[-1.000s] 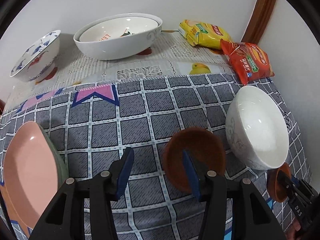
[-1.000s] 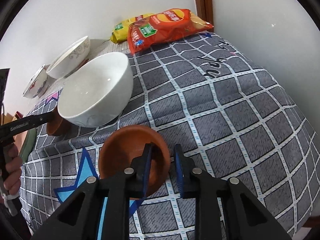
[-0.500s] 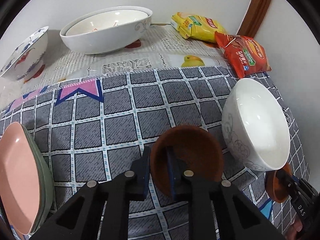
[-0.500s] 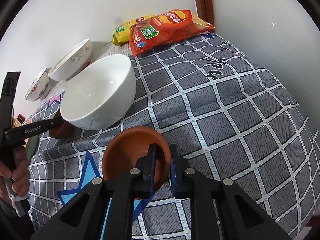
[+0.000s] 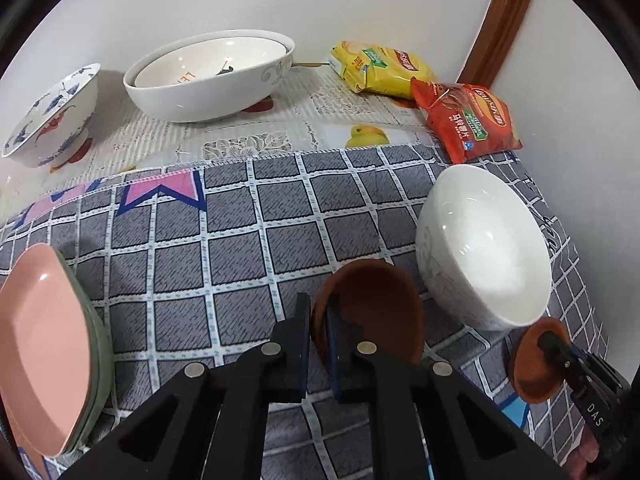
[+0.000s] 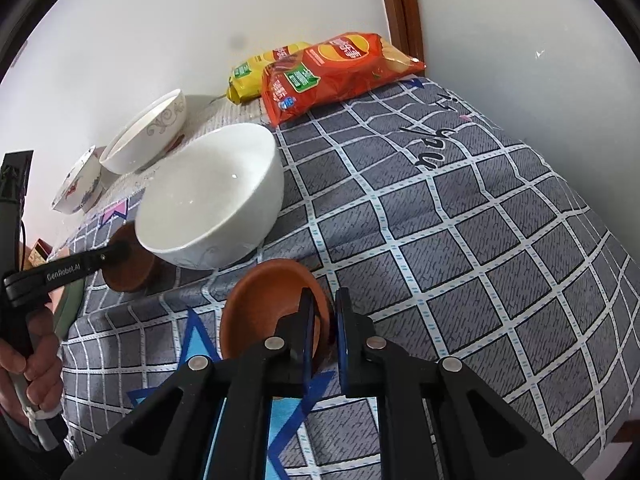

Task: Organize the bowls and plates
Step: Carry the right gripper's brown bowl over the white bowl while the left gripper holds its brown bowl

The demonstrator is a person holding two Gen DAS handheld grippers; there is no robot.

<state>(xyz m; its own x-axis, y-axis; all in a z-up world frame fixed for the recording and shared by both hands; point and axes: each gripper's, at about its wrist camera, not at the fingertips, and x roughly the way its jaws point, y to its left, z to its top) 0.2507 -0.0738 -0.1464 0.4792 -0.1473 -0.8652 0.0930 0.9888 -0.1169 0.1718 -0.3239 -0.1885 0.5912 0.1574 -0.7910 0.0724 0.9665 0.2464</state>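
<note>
Two small brown dishes sit on the grey checked cloth beside a white bowl. My left gripper has its jaws closing on the left rim of the nearer brown dish, one pad inside and one outside. In the right wrist view, my right gripper is shut on the right rim of the other brown dish, just in front of the white bowl. That view also shows the left gripper on its dish, behind and to the left.
A pink plate on a green one leans at the left edge. At the back stand nested large white bowls and a blue-patterned bowl. Yellow and red snack bags lie in the far right corner, by the walls.
The left jaws went from wide open to closed on the brown dish's rim. The right jaws narrowed onto the other dish's rim. Neither hand shifted much.
</note>
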